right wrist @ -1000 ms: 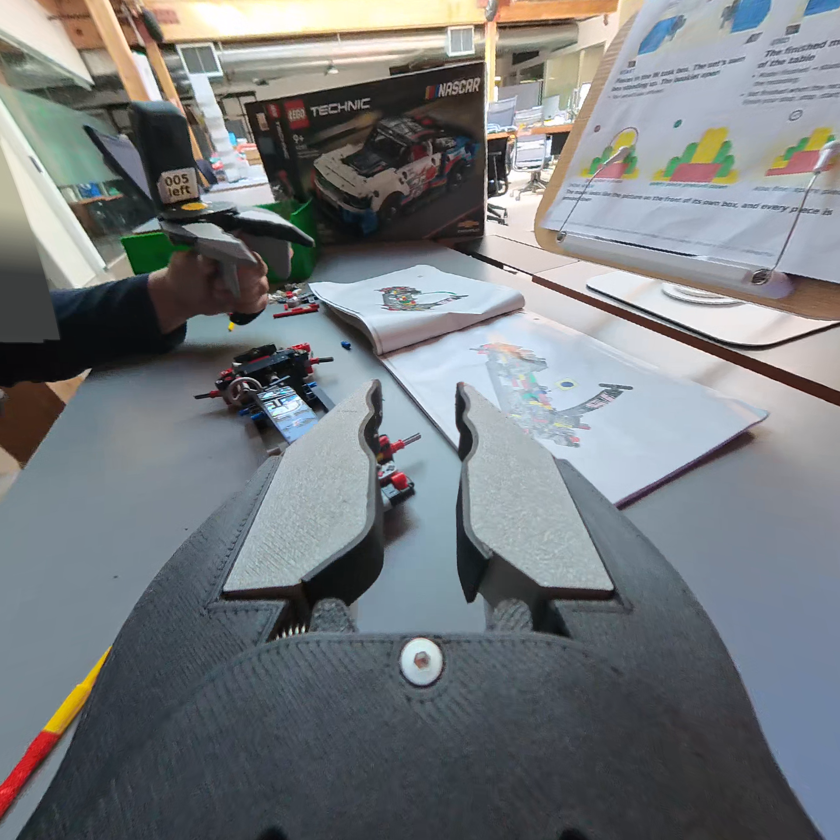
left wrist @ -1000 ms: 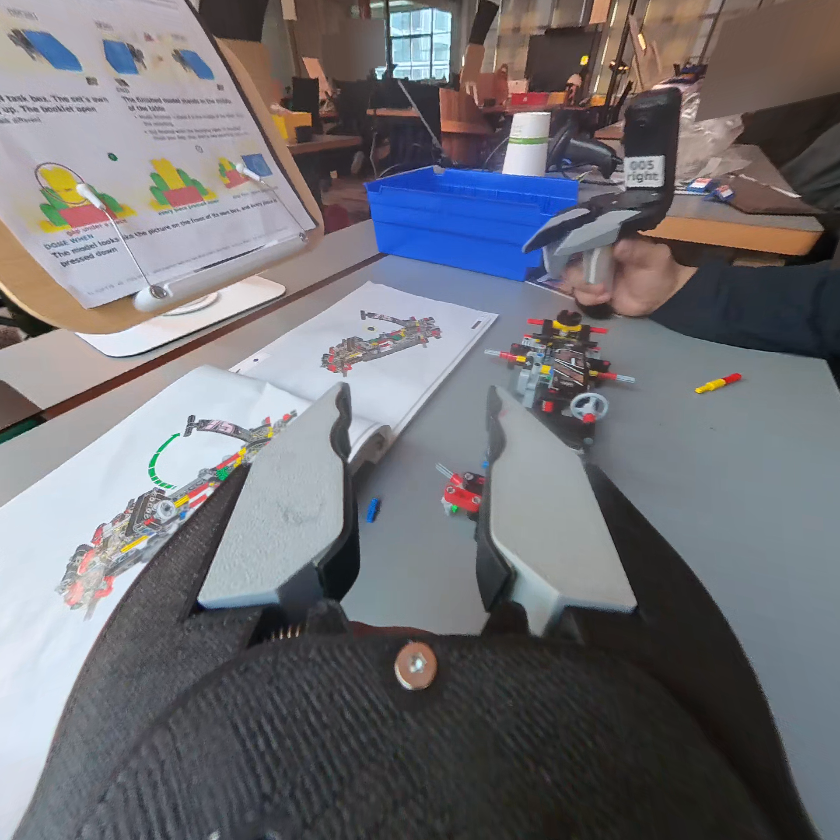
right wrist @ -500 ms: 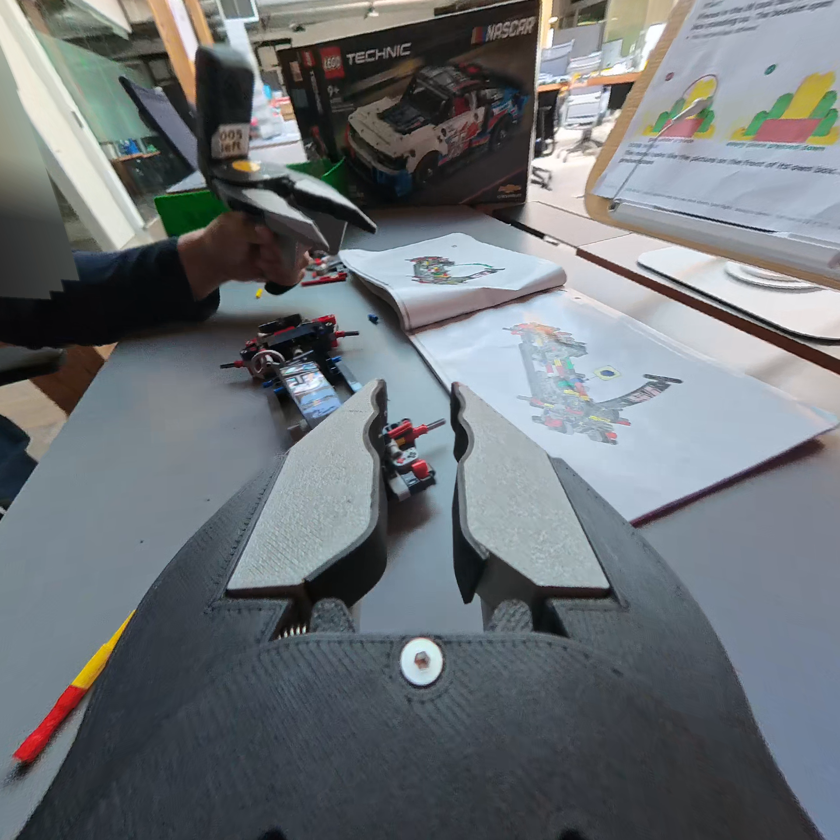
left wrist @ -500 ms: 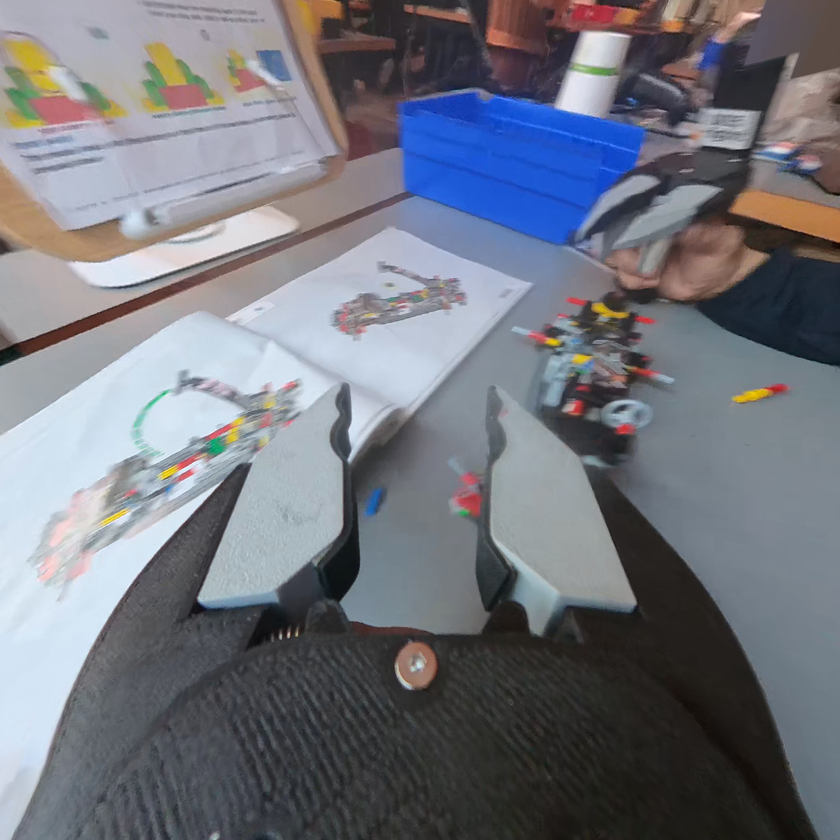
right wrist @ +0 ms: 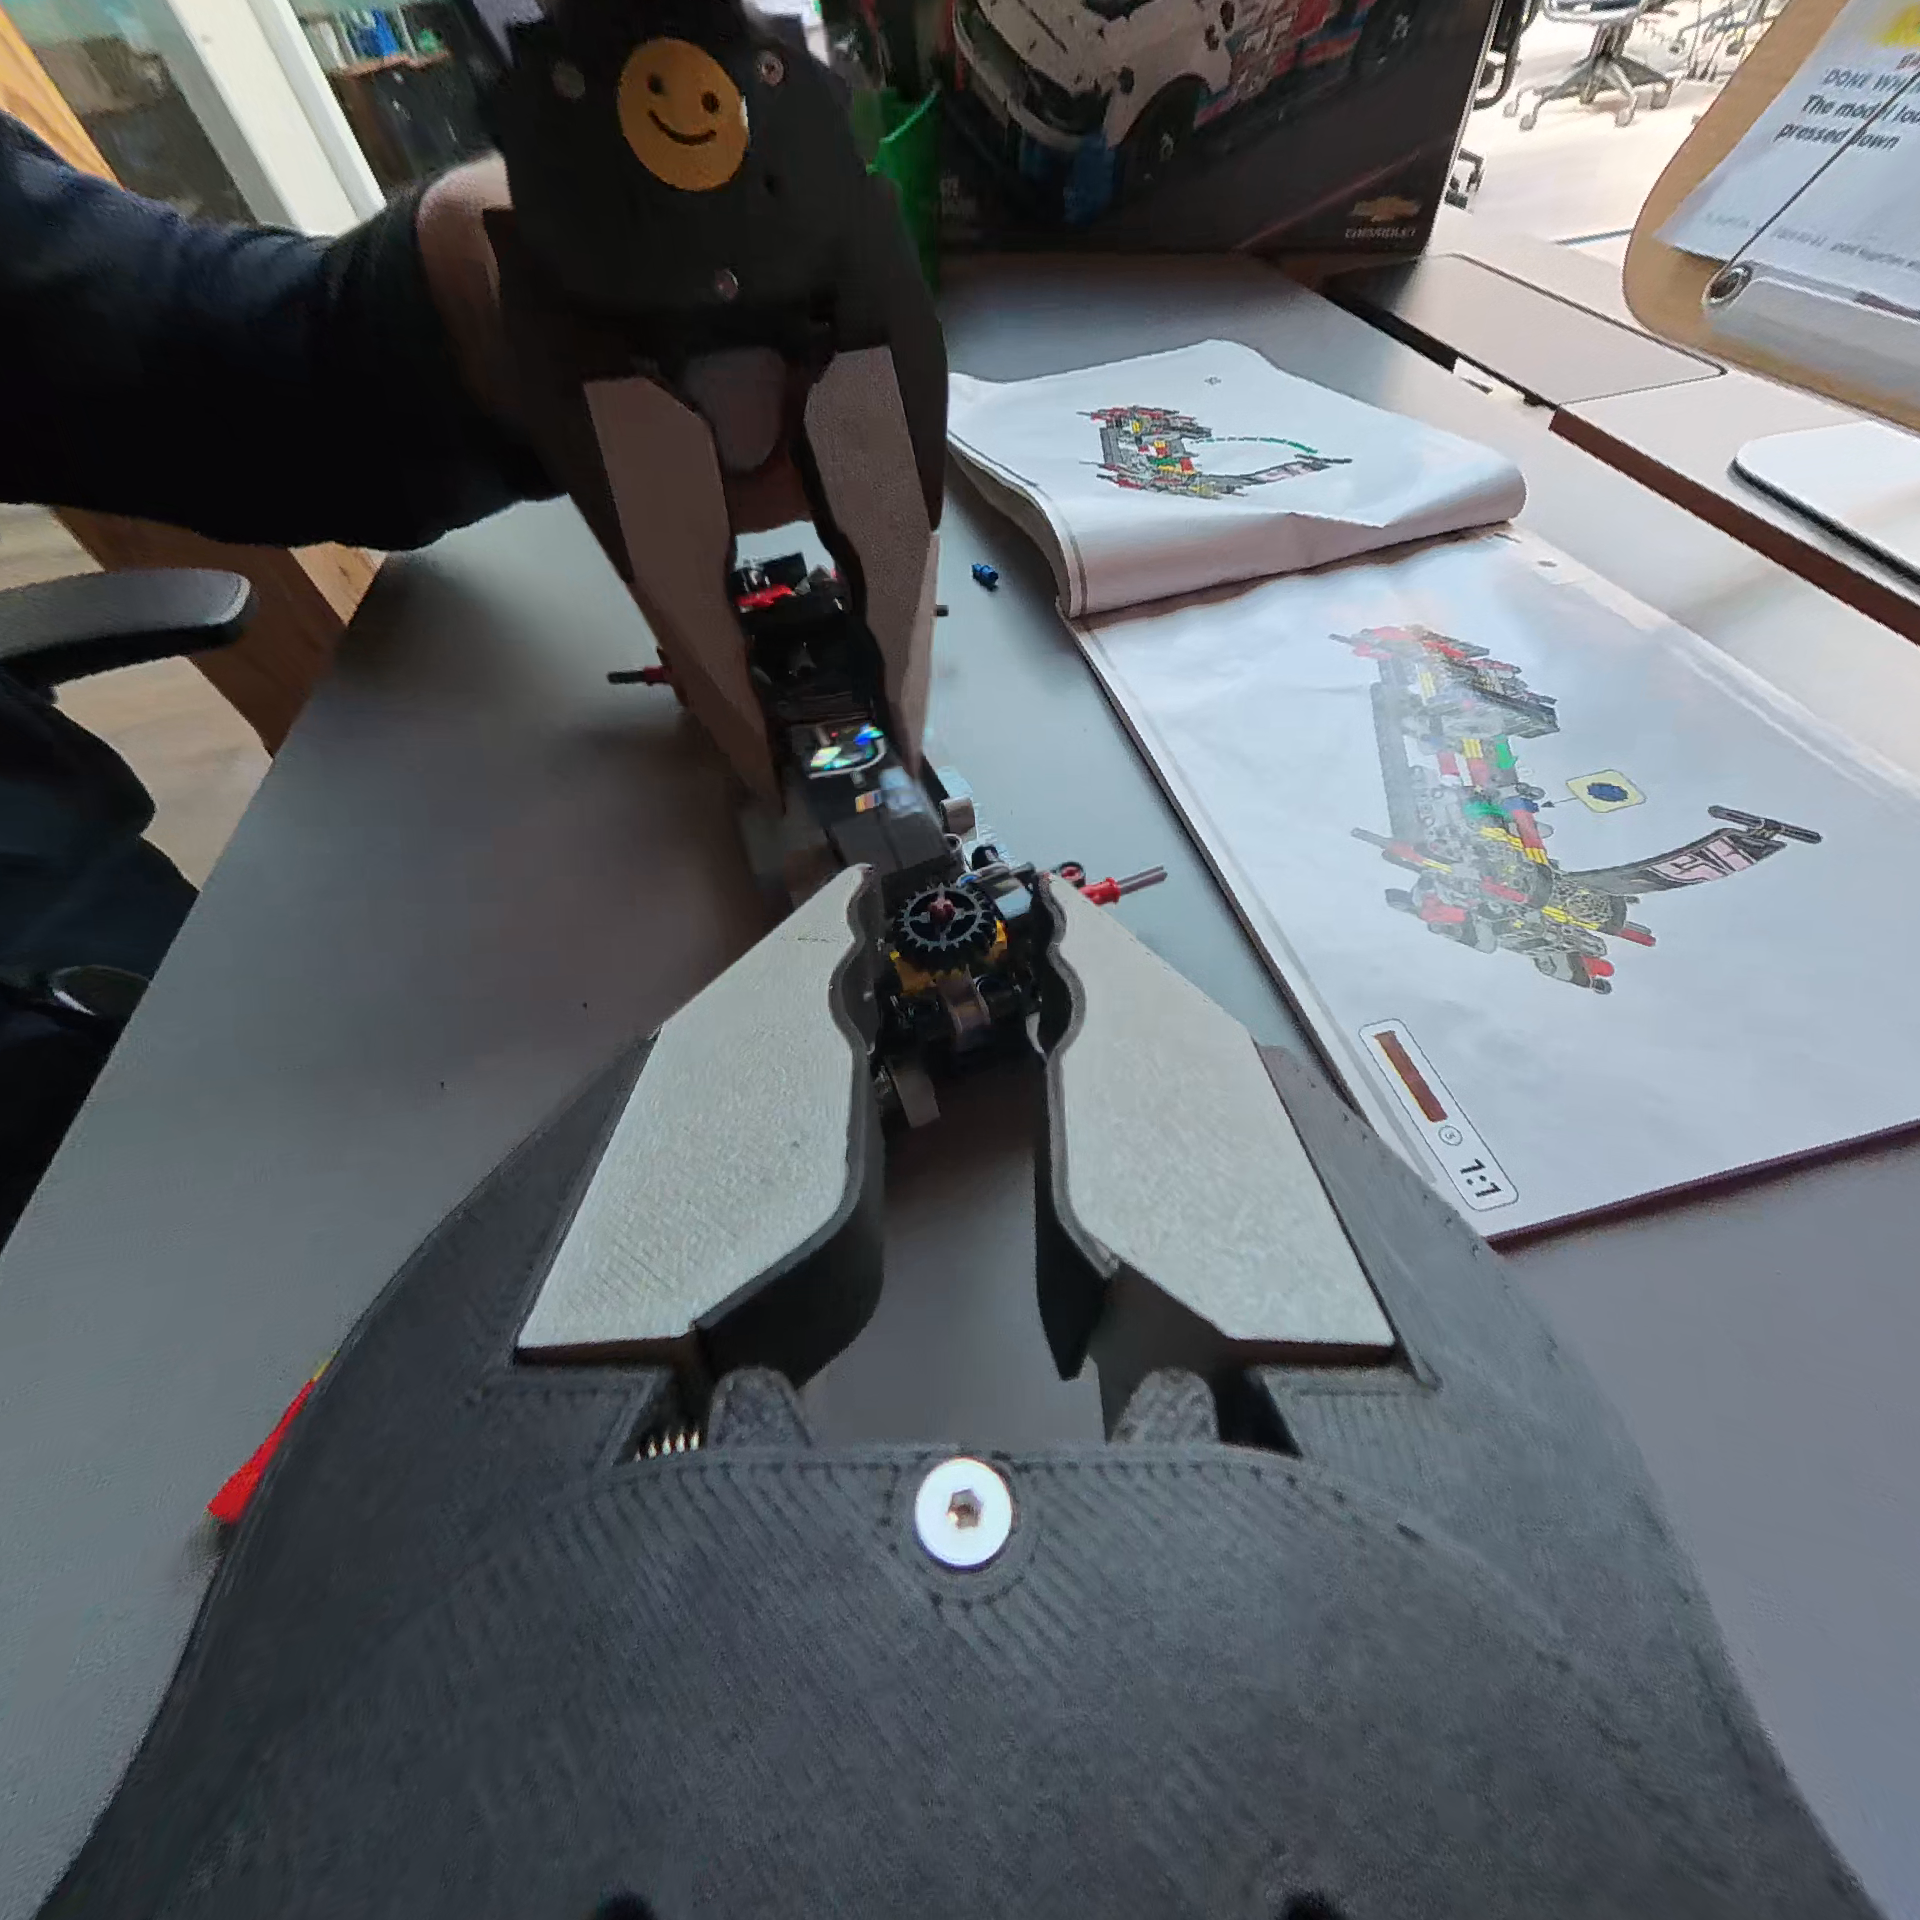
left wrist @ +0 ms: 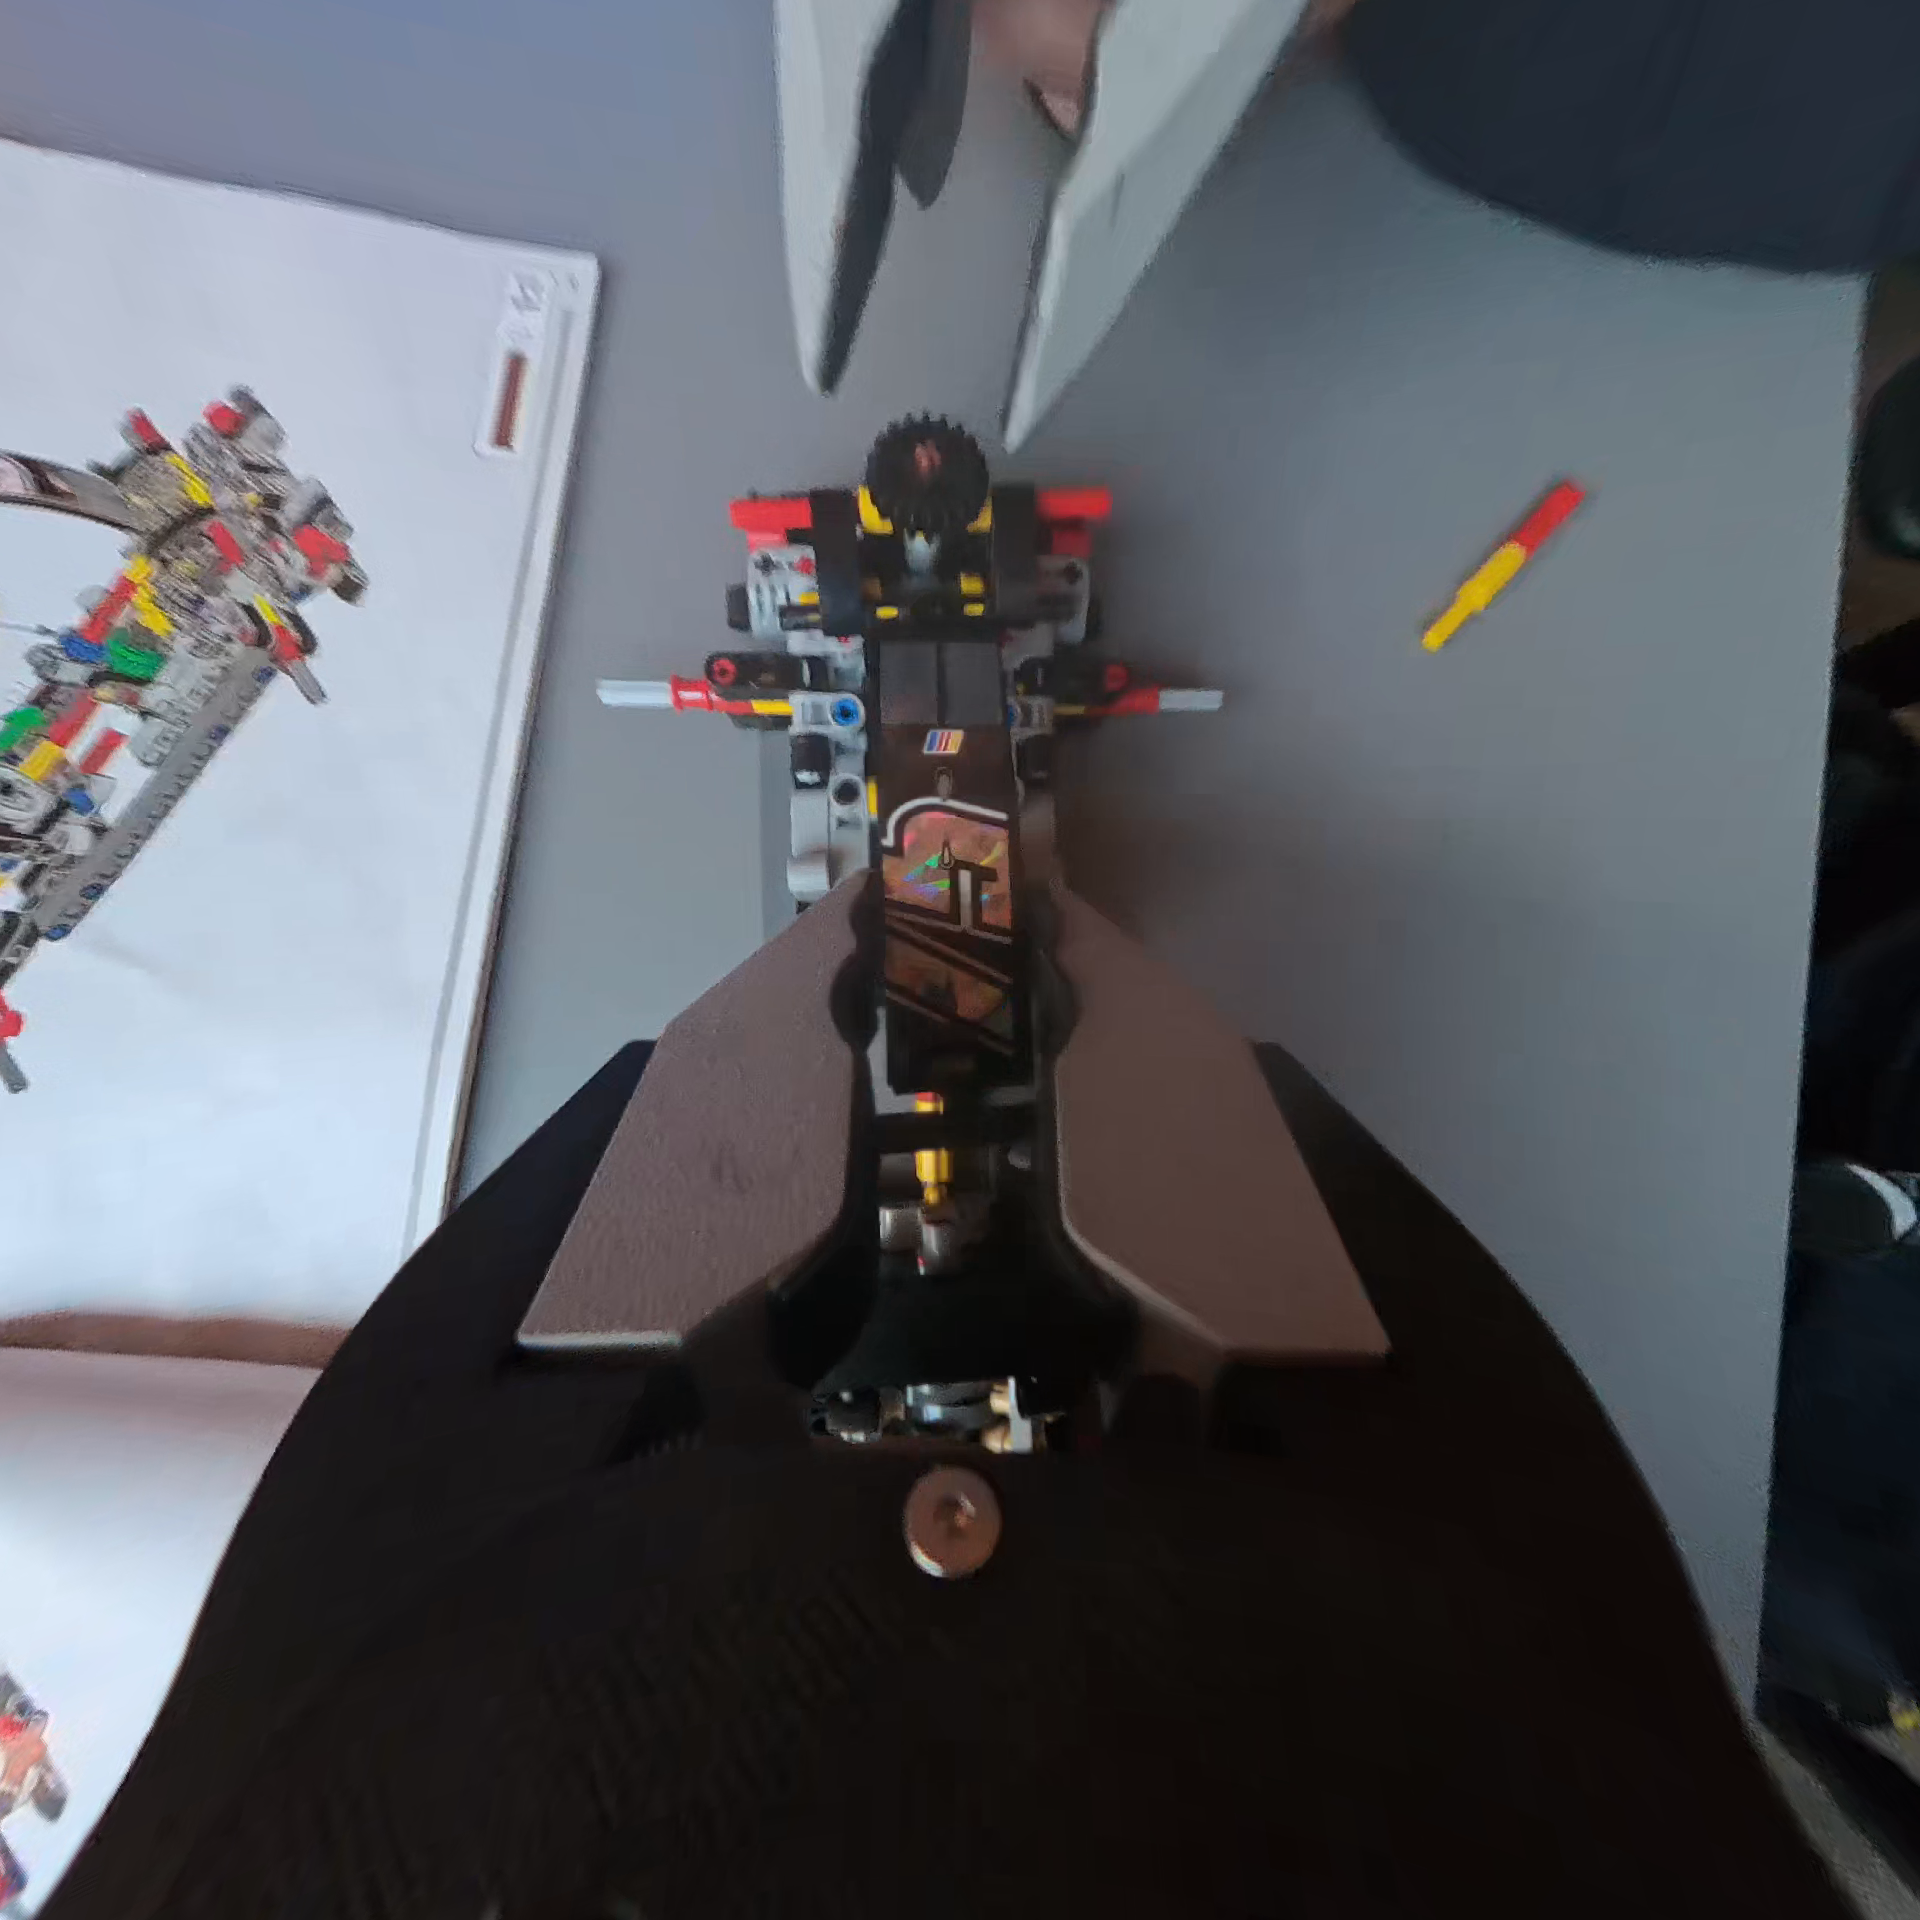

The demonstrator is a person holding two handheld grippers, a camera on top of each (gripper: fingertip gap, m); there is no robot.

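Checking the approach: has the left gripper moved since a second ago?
Yes. The left gripper dropped from beside the open booklet onto the brick car chassis, jaws now straddling it.

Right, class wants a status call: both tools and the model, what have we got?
Left tool clamped on brick chassis, sticker end. Right tool closed around its gear end. Open booklet lies beside; red-yellow axle loose on table.

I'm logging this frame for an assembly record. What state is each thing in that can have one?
left hand-held gripper: clamped on the model chassis, mid-body.
right hand-held gripper: closed around the chassis's gear end.
Instruction booklet: open, flat.
Red-yellow axle piece: loose on the table.
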